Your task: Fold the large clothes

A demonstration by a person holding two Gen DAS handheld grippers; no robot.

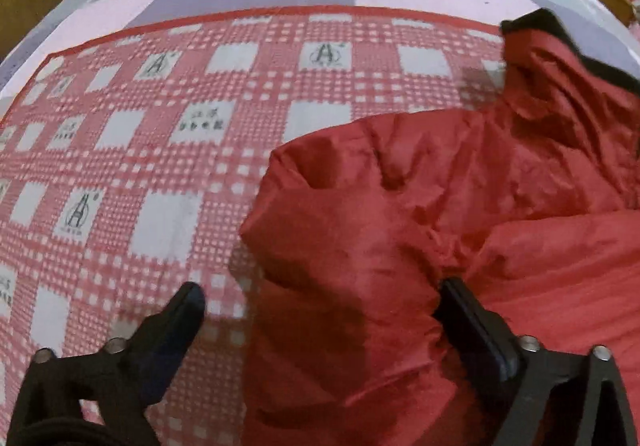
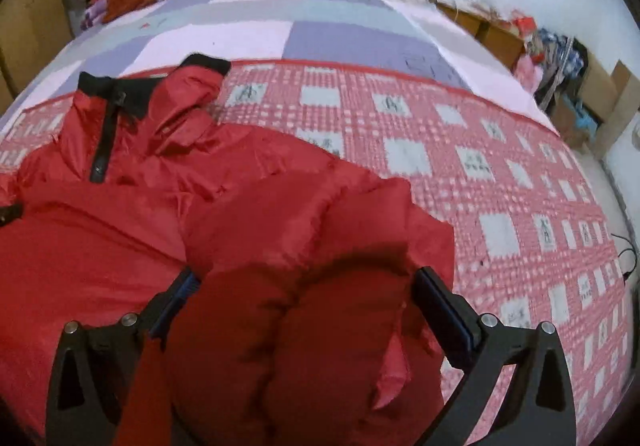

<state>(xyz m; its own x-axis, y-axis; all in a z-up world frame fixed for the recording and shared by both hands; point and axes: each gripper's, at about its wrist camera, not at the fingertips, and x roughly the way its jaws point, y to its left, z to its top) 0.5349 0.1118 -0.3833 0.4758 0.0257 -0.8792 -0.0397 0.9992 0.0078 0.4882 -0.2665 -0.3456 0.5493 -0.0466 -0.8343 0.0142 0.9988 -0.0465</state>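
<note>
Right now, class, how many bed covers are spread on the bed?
2: a red checked cover at the near end, under the red jacket, and a lilac patchwork cover beyond it. Others may lie underneath.

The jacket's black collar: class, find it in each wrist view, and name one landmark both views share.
Left wrist view: black collar at upper right, topping the red jacket.
Right wrist view: black collar at upper left, above the zip.
Shared landmark: the red-checked blanket's red border beside the collar.

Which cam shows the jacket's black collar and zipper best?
Right wrist: the black collar and zipper of the red jacket lie in full view. Left wrist catches only a blurred strip of collar at the far right edge, no zipper.
</note>
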